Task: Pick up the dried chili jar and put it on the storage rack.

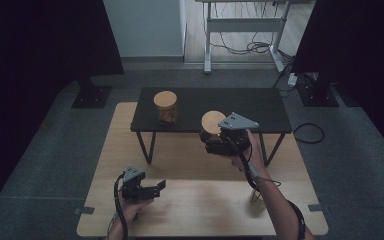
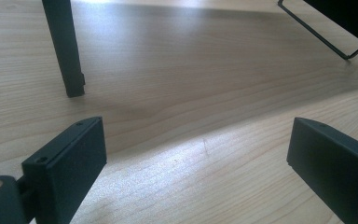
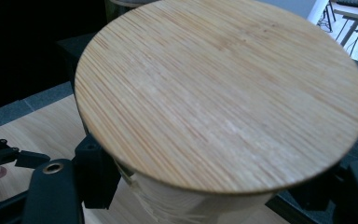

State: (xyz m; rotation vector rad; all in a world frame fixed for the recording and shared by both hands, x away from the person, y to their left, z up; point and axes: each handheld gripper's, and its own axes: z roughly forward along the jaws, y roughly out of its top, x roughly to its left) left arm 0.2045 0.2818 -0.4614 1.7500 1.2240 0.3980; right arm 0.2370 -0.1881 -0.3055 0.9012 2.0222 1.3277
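Observation:
My right gripper (image 1: 211,140) is shut on a glass jar with a round bamboo lid (image 1: 212,122), held in the air just in front of the low black shelf (image 1: 240,105). In the right gripper view the lid (image 3: 223,93) fills the picture, and the jaws of the right gripper (image 3: 214,191) press the jar's sides below it. A second jar with a bamboo lid (image 1: 165,106) stands on the shelf's left part, with something brown inside. My left gripper (image 1: 156,188) rests low over the wooden table (image 1: 200,210), open with nothing between its fingers (image 2: 70,163).
The black shelf stands on thin legs (image 2: 65,51) on the back half of the wooden table. Grey carpet surrounds the table. Dark stands (image 1: 92,95) and a desk frame with cables (image 1: 245,30) lie beyond.

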